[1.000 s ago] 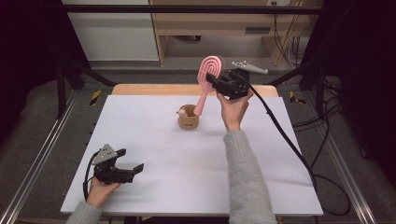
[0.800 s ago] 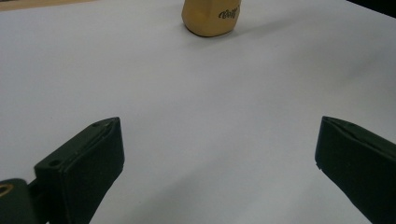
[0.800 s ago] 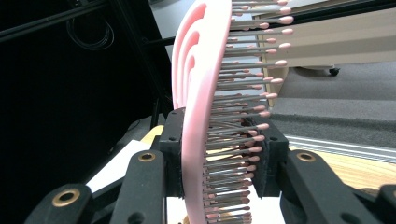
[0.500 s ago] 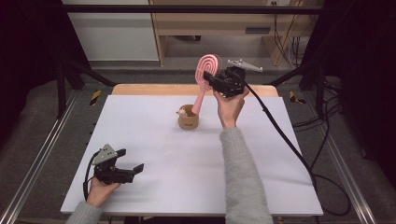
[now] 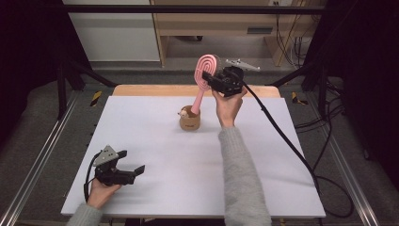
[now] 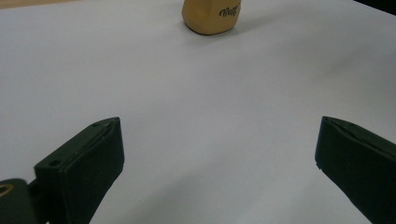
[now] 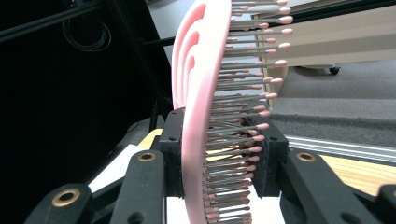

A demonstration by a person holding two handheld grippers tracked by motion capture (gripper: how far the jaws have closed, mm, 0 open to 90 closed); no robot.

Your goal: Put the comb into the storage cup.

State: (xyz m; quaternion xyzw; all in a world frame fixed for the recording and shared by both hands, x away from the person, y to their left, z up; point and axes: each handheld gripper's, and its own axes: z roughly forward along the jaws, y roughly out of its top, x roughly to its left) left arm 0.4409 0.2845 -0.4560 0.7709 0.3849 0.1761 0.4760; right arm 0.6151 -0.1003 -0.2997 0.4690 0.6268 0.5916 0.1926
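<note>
White table [image 5: 155, 188], cup [image 5: 190, 121], pink hairbrush [image 5: 207, 68] inside

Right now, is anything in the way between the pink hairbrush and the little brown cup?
Nothing visible is. The right tongs are shut on the head of the pink hairbrush, and its handle already reaches down into the brown cup. A small pale thing sits at the cup's rim beside the handle; what it is I cannot tell.

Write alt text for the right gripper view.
The right tongs are shut on a pink hairbrush, one jaw on its flat back and the other against its bristles. Dark frame bars and a wooden shelf lie behind.
</note>
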